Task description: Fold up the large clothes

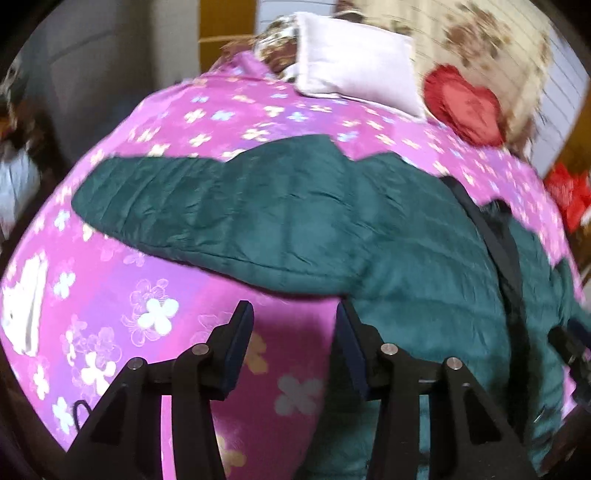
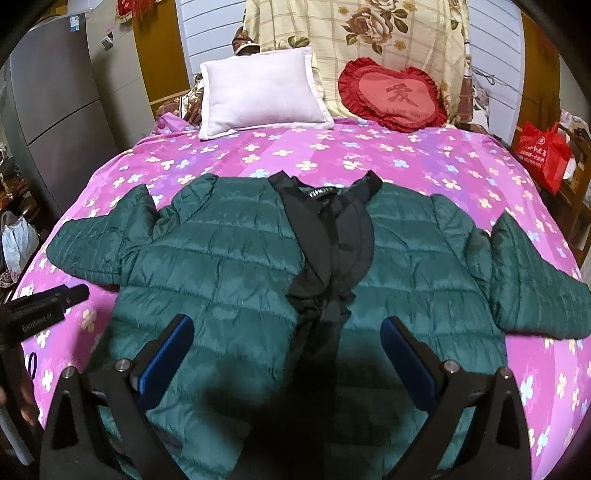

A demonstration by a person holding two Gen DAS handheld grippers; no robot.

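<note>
bed: pink sheet (image 2: 369, 155) with small flower print, covered nearly the whole surface
jacket (image 2: 229, 258): green quilted, lay flat front-up mid-bed, both sleeves spread out to the sides, dark lining showing down the open front
pillow (image 2: 262, 92): white, at head of bed, left side
heart cushion (image 2: 393, 94): red, frilled, beside pillow on the right, leaning on a rose-print blanket (image 2: 354, 26)
room left: grey fridge (image 2: 55, 92), white plastic bag (image 2: 16, 240) low by the bed edge
room right: red bag (image 2: 545, 153) on a shelf, partly cut off
wall: white panelled, wooden door frame behind
left tool (image 1: 293, 328): fingers apart with a narrow gap, nothing between, over bare sheet just beside the jacket's left sleeve; view blurred
right tool (image 2: 288, 341): fingers wide apart, empty, above the jacket's lower front
</note>
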